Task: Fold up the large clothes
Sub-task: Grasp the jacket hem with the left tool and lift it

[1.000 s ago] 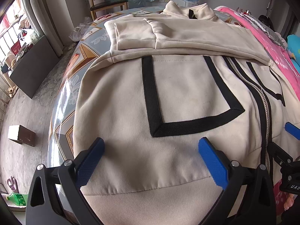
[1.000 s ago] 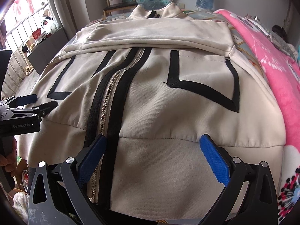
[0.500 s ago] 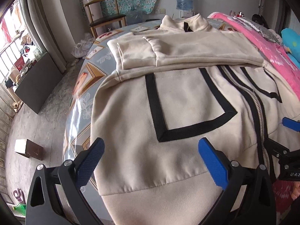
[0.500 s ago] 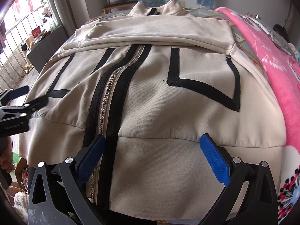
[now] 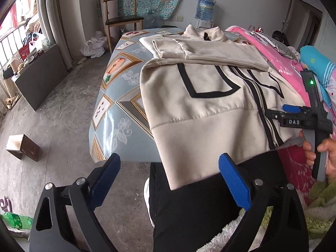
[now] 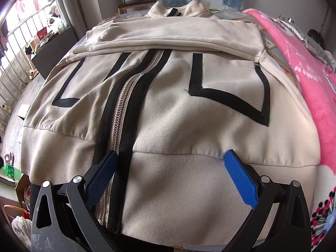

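A cream zip jacket (image 5: 201,109) with black trim lies front-up on the table (image 5: 117,96), its sleeves folded across the chest (image 6: 176,31). Its ribbed hem (image 6: 184,189) hangs over the near edge. My left gripper (image 5: 170,180) hovers off the table's near left corner, in front of the hem. Its jaws are wide and closing, and no cloth is gripped; the hem's corner shows beyond the tips. My right gripper (image 6: 170,174) stands open over the hem beside the zipper (image 6: 124,109). In the left wrist view that right gripper (image 5: 279,111) shows side-on, held by a hand (image 5: 325,153).
A pink blanket (image 6: 310,79) lies along the jacket's right side. The person's black trousers (image 5: 189,210) stand at the near edge. On the floor to the left are a small wooden box (image 5: 23,149) and a dark board (image 5: 42,73). A wooden chair (image 5: 124,19) and a water bottle (image 5: 204,8) stand behind the table.
My left gripper has drawn back and to the left off the jacket, so the hem and table corner now lie ahead of it. It has left the right wrist view. The right gripper stayed put.
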`<state>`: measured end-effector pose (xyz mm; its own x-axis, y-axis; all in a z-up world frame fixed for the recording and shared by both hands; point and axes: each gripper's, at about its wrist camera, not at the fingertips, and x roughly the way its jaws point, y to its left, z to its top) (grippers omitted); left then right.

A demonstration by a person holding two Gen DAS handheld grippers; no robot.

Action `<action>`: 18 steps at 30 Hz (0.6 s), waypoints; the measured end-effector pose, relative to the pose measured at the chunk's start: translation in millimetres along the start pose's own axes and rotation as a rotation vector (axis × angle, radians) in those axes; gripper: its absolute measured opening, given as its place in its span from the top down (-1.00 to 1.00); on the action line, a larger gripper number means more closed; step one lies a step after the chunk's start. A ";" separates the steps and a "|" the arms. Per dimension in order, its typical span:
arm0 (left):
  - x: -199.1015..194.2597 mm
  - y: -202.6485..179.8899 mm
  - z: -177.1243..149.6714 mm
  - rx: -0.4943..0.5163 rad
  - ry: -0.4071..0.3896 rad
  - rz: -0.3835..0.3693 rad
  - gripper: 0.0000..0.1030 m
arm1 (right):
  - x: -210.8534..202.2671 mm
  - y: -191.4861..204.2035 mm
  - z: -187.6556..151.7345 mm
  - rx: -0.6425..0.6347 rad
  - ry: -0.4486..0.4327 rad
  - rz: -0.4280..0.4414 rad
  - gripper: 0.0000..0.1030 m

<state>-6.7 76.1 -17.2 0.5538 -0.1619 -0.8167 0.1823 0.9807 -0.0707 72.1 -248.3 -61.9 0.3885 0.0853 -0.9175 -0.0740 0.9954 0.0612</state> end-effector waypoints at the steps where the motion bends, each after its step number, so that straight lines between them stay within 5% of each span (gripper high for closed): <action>1: 2.1 -1.5 -4.0 0.001 0.011 -0.007 -0.67 | 0.2 0.0 0.3 0.000 0.001 -0.001 -0.89; 9: 36.3 -1.2 -22.3 -0.062 0.143 -0.112 -0.10 | 1.4 1.2 2.4 0.001 0.009 -0.004 -0.89; 18: 51.9 17.5 -18.5 -0.180 0.209 -0.221 0.00 | 3.0 2.0 3.4 0.004 0.012 -0.011 -0.89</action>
<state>10.3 86.9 -71.4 0.3358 -0.3644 -0.8686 0.1228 0.9312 -0.3432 76.2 -246.0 -63.3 0.3786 0.0742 -0.9226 -0.0660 0.9964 0.0531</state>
